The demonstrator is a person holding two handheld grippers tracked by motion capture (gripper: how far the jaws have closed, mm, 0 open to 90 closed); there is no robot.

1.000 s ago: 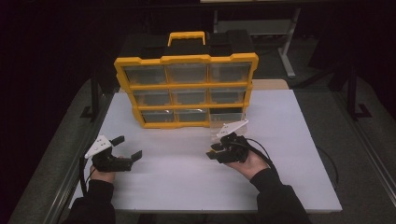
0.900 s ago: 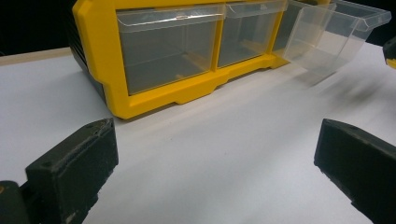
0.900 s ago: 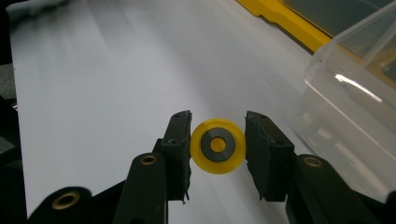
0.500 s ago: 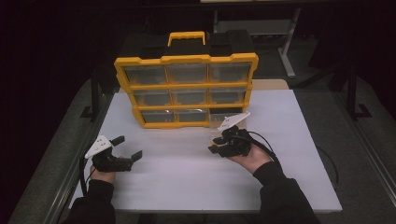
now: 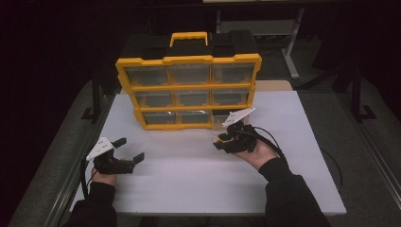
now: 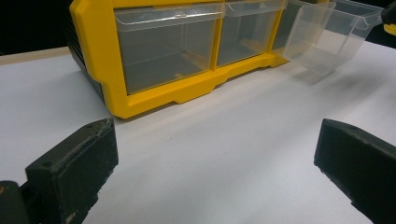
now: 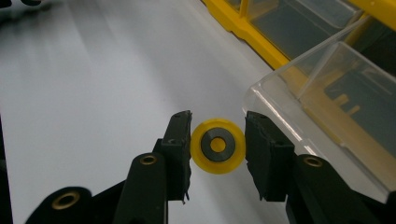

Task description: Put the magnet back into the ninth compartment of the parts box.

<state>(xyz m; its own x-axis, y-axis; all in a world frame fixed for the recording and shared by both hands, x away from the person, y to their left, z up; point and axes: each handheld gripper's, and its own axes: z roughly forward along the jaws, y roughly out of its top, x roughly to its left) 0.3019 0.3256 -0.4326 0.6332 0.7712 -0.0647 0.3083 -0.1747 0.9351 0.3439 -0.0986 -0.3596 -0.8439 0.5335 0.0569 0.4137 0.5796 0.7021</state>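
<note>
Right gripper (image 7: pixel 217 154) has its fingers clamped on a small yellow plastic wheel (image 7: pixel 218 145), clear pulled-out drawer (image 7: pixel 327 93) at its 2 o'clock, left gripper (image 6: pixel 215 177) fingers wide.

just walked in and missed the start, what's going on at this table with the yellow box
A person holds a gripper in each hand at a white table. The right gripper has its jaws closed on a small yellow disc with a dark ring in the middle, right beside a clear plastic drawer pulled out from the bottom row of the yellow drawer organizer. The left gripper rests open near the table's left edge, holding nothing.
</note>
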